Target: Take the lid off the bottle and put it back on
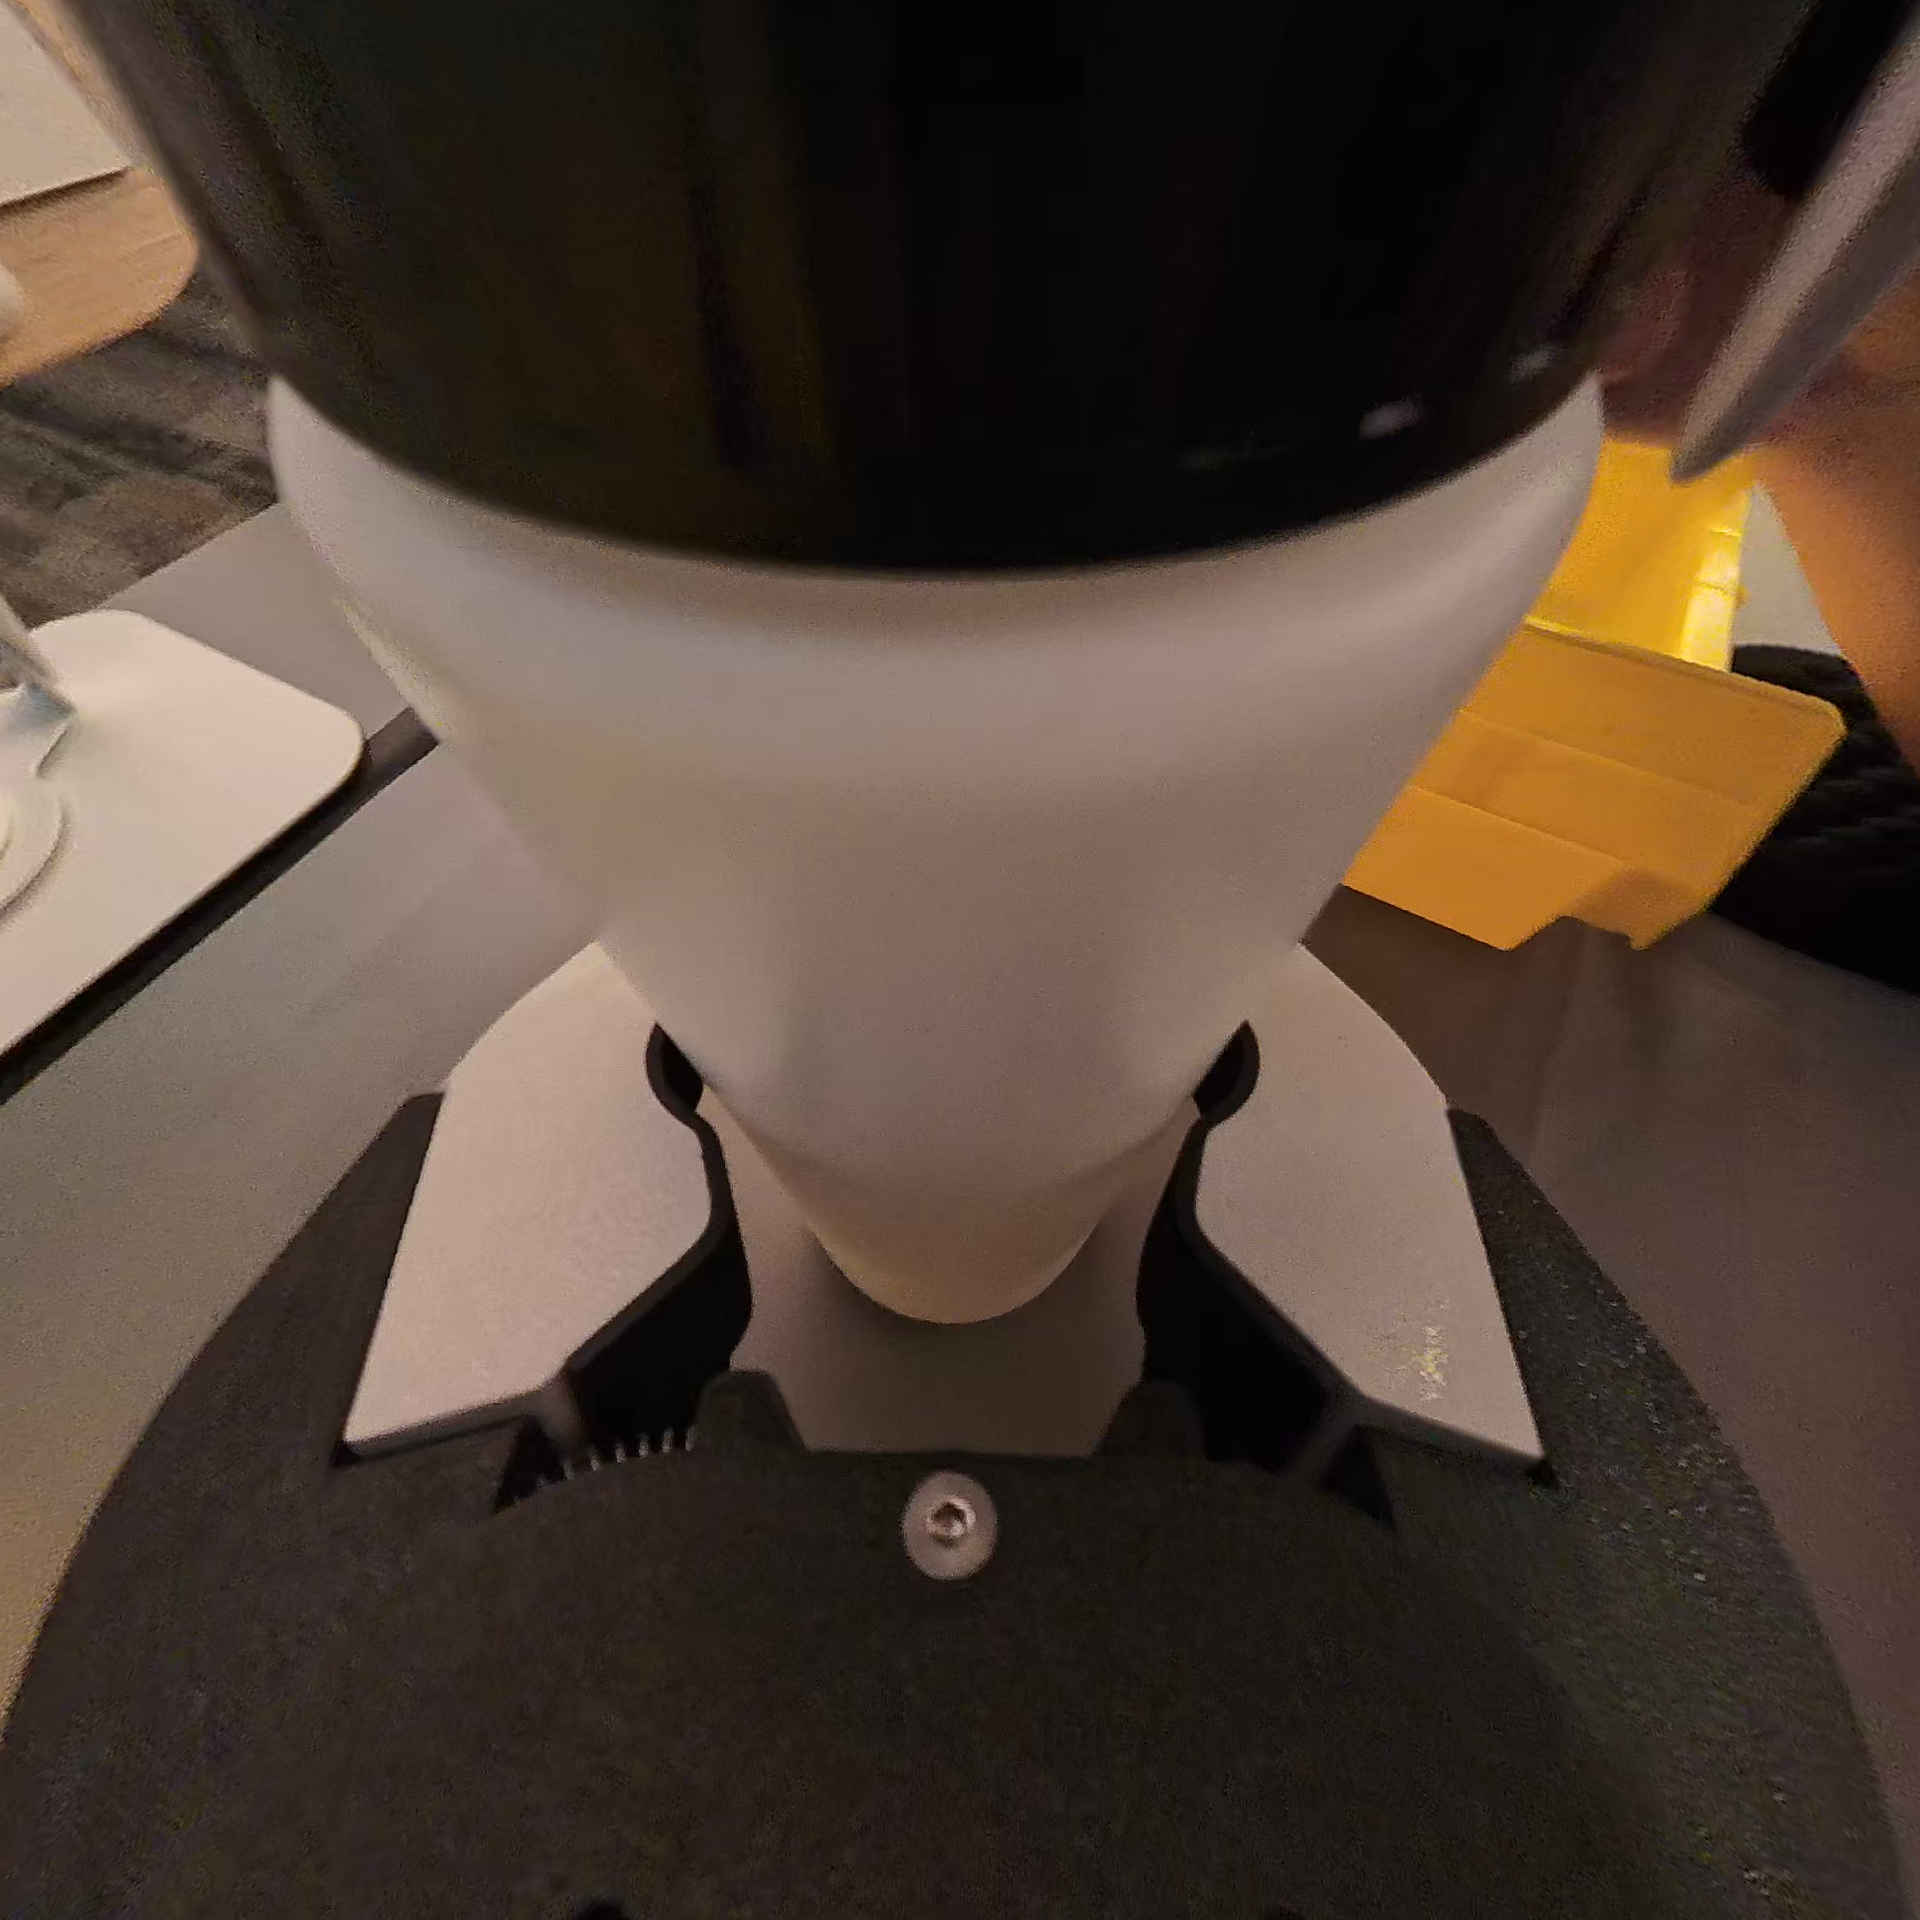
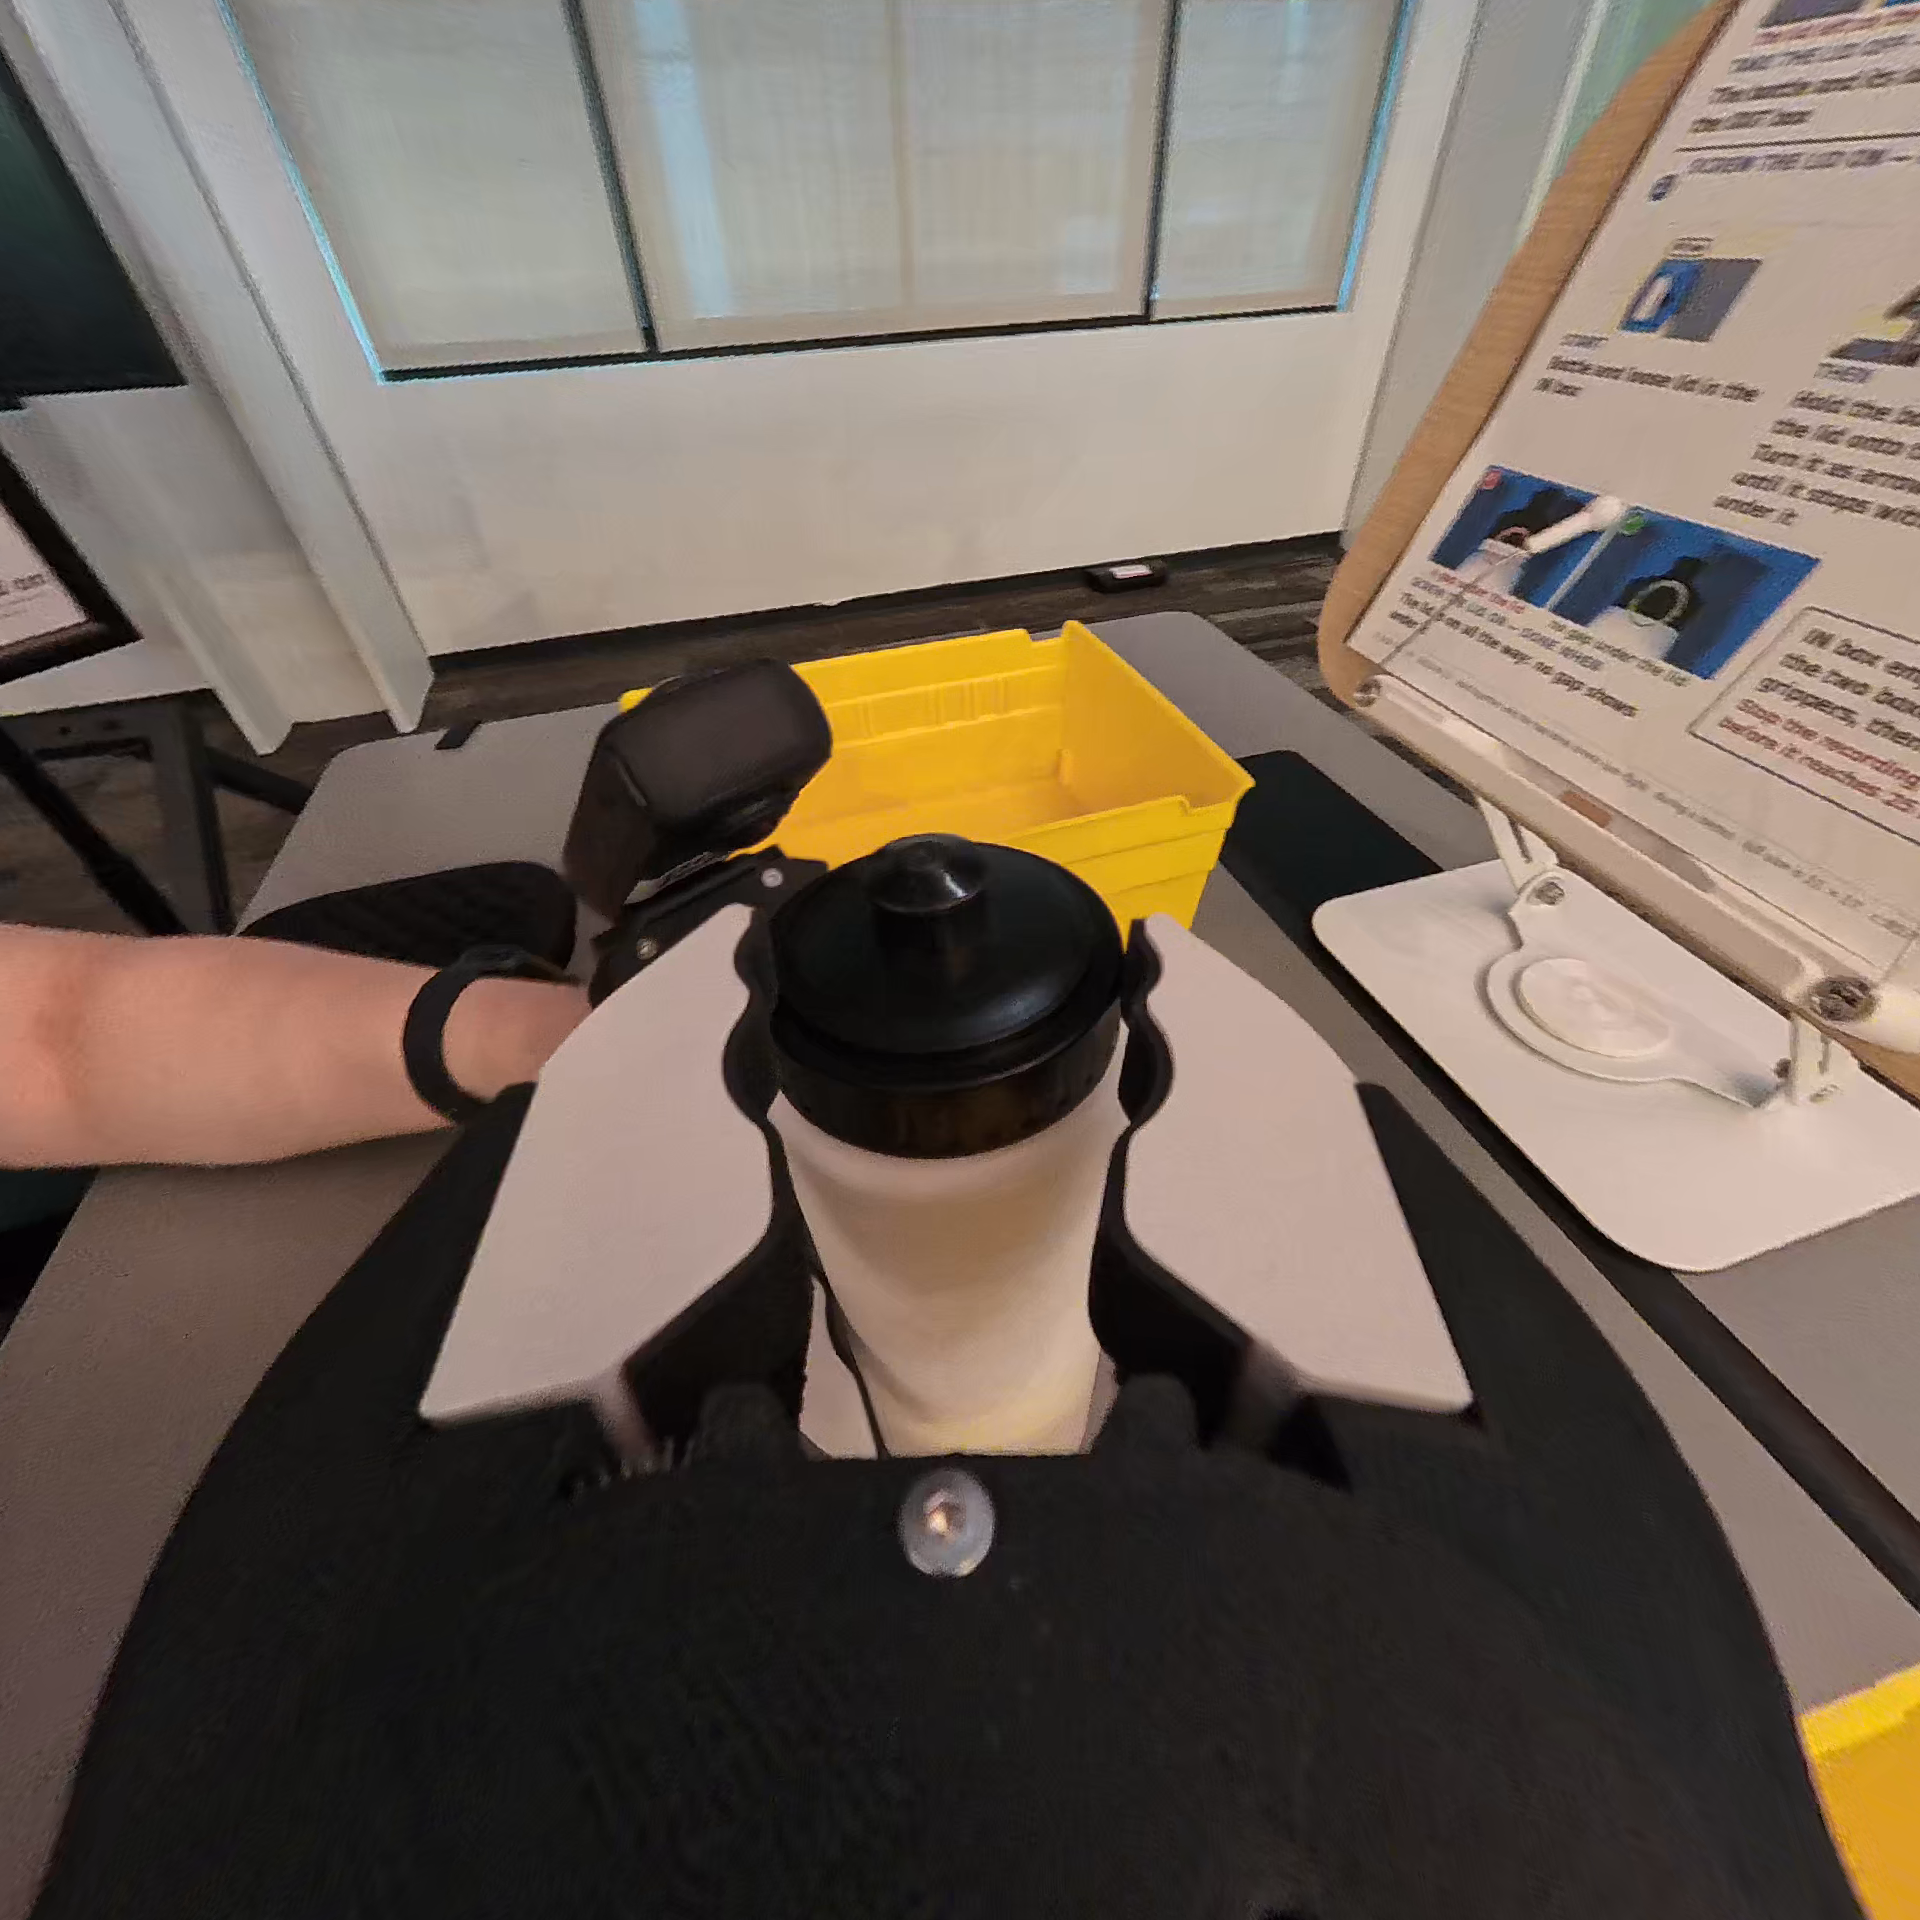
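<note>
Left wrist view: jaws pinch the lower body of the white bottle (image 1: 935, 790), left gripper (image 1: 951, 1081) holding it upright on the grey table (image 1: 208, 1195); black lid (image 1: 914, 260) sits on top, long axis vertical. One yellow bin (image 1: 1579, 790) far right

Right wrist view: jaws flank the lid (image 2: 940, 997), right gripper (image 2: 943, 1023) closed on its rim as far as I can judge; this gripper is the nearer one to the lid. One bottle (image 2: 940, 1268), one lid, one bin (image 2: 1039, 748) behind, one instruction board (image 2: 1662, 416) right
</note>
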Available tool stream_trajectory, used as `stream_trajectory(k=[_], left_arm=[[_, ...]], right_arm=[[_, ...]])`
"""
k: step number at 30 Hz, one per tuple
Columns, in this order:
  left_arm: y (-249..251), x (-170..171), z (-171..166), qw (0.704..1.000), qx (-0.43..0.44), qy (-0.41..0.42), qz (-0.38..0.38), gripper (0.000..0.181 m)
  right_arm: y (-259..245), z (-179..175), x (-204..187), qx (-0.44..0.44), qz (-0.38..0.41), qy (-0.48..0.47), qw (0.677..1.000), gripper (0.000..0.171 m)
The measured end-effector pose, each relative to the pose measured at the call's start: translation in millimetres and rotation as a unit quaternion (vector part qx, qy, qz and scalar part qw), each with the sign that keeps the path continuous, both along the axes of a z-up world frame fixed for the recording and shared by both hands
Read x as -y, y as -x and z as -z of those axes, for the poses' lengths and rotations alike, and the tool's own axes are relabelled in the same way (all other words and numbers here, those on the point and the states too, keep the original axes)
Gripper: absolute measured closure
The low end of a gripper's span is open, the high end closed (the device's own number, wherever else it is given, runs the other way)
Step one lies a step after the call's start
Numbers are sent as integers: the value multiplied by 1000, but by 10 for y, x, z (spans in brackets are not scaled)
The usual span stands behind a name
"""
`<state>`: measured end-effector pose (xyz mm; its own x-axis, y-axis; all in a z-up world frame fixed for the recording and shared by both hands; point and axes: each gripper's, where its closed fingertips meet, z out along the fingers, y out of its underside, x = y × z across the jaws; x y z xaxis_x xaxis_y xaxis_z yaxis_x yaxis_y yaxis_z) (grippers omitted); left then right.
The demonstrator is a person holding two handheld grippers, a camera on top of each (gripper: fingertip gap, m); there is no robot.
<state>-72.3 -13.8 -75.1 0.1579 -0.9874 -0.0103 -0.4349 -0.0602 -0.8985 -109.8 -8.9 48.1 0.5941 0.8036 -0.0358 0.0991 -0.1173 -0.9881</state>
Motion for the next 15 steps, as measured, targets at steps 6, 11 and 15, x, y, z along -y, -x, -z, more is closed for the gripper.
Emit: stream_trajectory(k=[6,11,15], left_arm=[[45,-92,5,999,-13,-6,-32,86],[19,-42,2,1000,-3,-11,-8,86],[22,-31,-2,1000,1,-8,-2,86]], right_arm=[[51,-6,-77,7,60,-6,998,106],[21,18,8,18,3,1,1000,100],[27,21,17,14,-9,-12,1000,102]])
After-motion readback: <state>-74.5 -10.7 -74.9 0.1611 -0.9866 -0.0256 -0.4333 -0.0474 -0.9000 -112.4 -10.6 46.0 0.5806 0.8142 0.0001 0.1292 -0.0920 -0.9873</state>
